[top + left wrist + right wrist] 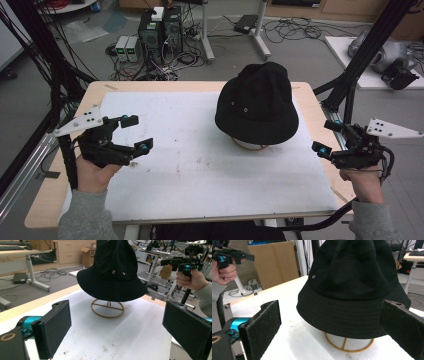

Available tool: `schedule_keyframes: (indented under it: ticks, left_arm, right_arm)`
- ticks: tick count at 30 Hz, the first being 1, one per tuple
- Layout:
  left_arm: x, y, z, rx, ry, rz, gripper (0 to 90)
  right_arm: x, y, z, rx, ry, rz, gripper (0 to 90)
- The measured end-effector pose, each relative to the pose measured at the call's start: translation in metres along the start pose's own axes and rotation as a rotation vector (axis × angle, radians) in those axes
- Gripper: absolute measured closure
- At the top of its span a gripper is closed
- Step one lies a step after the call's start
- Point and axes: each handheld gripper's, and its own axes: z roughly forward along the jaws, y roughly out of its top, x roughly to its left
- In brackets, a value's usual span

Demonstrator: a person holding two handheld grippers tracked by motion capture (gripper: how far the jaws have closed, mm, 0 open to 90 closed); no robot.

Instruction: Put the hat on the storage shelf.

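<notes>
L gripper (134, 133) sits at the left of the white sheet (190, 165) on the table (50, 200), held in the person's left hand (92, 175), jaws spread wide w/ nothing between them, well apart from the hat. Black bucket hat (257, 102) rests on a round wire stand (107, 308) toward the far right of the sheet, brim hanging over the stand's ring. R gripper (327, 136) hovers at the table's right edge near the hat's brim, jaws also apart & empty, pointed at the hat, not touching it.
</notes>
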Motion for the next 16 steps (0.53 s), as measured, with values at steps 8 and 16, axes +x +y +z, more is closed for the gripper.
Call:
schedule_keyframes:
  ticks: [8, 16]
  left_arm:
    - [0.003, -0.007, -0.009, -0.003, 0.055, 0.006, 8.7]
    - [0.008, -0.013, -0.015, -0.006, 0.107, -0.003, 8.6]
  right_arm:
    - [-0.002, 0.0, -0.001, -0.003, -0.011, 0.006, 3.4]
    - [-0.003, -0.001, -0.003, -0.008, -0.025, 0.006, 3.4]
